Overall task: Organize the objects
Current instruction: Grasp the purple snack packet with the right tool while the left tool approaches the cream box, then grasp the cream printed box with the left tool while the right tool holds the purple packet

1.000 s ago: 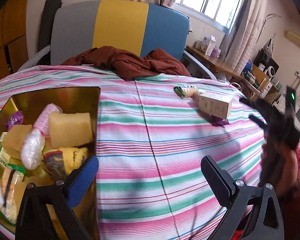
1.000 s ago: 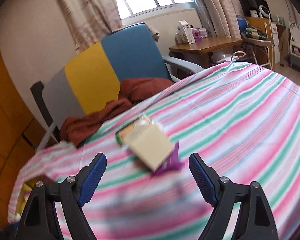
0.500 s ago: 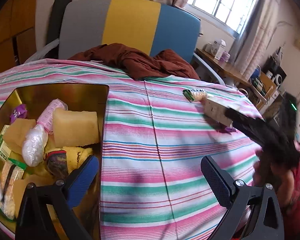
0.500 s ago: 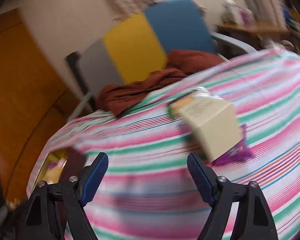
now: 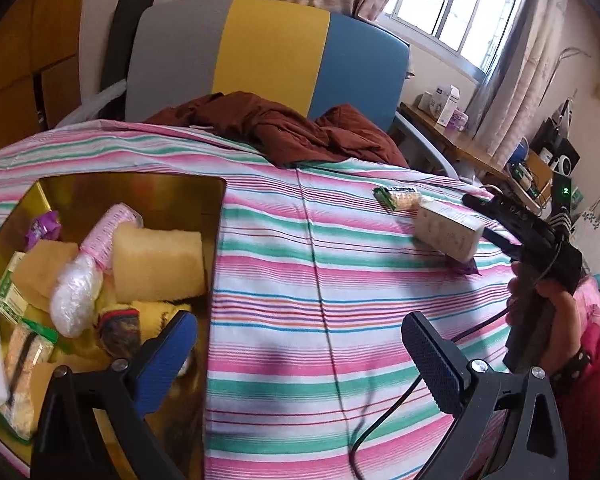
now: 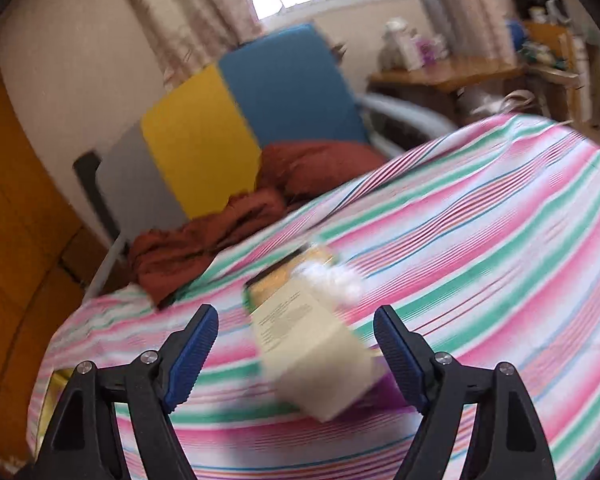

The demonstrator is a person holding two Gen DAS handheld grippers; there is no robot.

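A cream carton box (image 5: 448, 230) lies on the striped cloth at the right, over a purple wrapper (image 5: 466, 267), with a green snack packet (image 5: 398, 197) just behind it. My right gripper (image 6: 296, 354) is open with the box (image 6: 312, 350) between its fingers, not gripped; it also shows in the left wrist view (image 5: 496, 220). My left gripper (image 5: 300, 356) is open and empty, over the right edge of the gold tin (image 5: 132, 188), which holds sponges, packets and several other items.
A brown garment (image 5: 288, 128) lies at the table's far edge against a grey, yellow and blue chair (image 5: 268, 52). A wooden side table (image 5: 456, 140) with boxes stands at the right. A black cable (image 5: 384, 412) trails over the cloth.
My right gripper has moved in on the cream box, which now sits between its open fingers. My left gripper has stayed open near the tin, its view shifting slightly.
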